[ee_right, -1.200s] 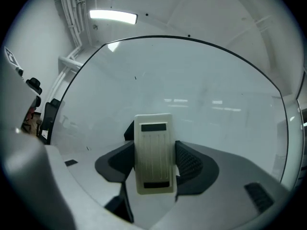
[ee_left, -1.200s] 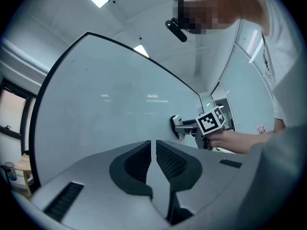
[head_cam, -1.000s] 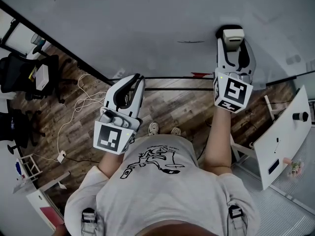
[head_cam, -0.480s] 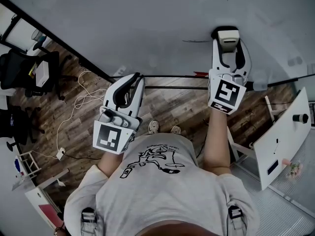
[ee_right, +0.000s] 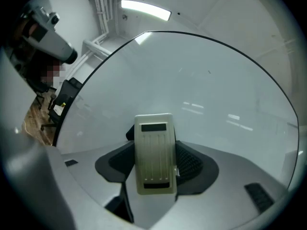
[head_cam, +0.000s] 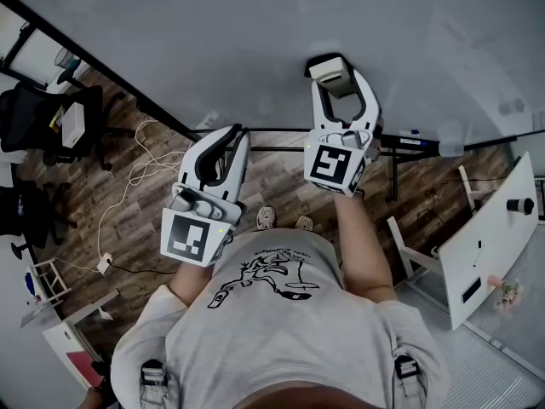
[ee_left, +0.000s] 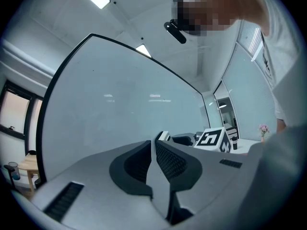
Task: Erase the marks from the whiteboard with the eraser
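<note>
The whiteboard (head_cam: 213, 32) fills the top of the head view; I see no marks on its bare part. My right gripper (head_cam: 339, 82) is shut on a cream eraser (head_cam: 329, 68) that lies flat against the board's lower middle. In the right gripper view the eraser (ee_right: 153, 152) stands upright between the jaws with the whiteboard (ee_right: 201, 75) behind it. My left gripper (head_cam: 236, 136) hangs lower left, off the board, shut with nothing in it. The left gripper (ee_left: 154, 145) view shows its jaws together and the whiteboard (ee_left: 120, 99) beyond.
A black rail with a blue marker (head_cam: 410, 132) runs under the board. Office chairs (head_cam: 34, 130) and loose cables (head_cam: 136, 186) lie on the wood floor at left. A white table (head_cam: 494, 237) stands at right.
My right gripper has carried the eraser to the left along the board, over the spot where a thin dark mark showed before. The left gripper has stayed still.
</note>
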### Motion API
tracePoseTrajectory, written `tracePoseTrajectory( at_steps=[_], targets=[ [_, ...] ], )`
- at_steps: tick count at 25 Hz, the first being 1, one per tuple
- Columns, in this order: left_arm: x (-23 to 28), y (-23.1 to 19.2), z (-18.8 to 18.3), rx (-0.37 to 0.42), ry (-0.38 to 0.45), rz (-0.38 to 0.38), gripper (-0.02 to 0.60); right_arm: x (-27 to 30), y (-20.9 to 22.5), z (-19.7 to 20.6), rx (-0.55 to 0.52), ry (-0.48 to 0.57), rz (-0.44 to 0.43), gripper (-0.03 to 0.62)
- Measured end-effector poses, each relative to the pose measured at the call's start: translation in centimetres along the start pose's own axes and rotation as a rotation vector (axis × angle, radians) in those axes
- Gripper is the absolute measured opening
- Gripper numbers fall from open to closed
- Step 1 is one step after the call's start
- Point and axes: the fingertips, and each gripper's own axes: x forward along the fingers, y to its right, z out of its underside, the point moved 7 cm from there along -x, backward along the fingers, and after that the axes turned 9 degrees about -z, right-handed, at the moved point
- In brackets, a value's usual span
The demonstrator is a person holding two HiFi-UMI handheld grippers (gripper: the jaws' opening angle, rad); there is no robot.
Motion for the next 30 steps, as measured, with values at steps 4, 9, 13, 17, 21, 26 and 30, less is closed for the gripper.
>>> tracePoseTrajectory(
  at_steps=[4, 9, 13, 17, 21, 26, 30],
  targets=[
    [-0.1, -0.1, -0.3, 0.001, 0.025, -0.002, 0.048, 1.1, -3.3, 0.6, -0.086, -0.034, -0.062, 0.259],
    [-0.3, 0.0, 0.1, -0.005, 0.010, -0.009, 0.048, 0.5, -3.3, 0.3, -0.041, -0.038, -0.157, 0.261],
    [-0.2, 0.6, 0.0, -0.013, 0.021, 0.001, 0.048, -1.4, -2.7, 0.2, 0.055, -0.028, -0.229, 0.261],
    [-0.1, 1.1, 0.1, -0.011, 0.016, 0.006, 0.048, -3.8, -1.8, -0.1, 0.171, -0.003, -0.288, 0.262],
    [0.0, 1.6, 0.2, -0.010, 0.006, 0.008, 0.048, -6.1, -0.4, -0.2, 0.280, 0.024, -0.321, 0.262],
    [0.1, 2.0, 0.1, -0.008, 0.003, 0.014, 0.048, -8.8, 1.3, -0.5, 0.357, 0.067, -0.340, 0.262],
    [0.2, 2.2, 0.2, -0.008, -0.005, 0.012, 0.048, -10.6, 2.3, -0.9, 0.404, 0.088, -0.352, 0.262]
  ],
)
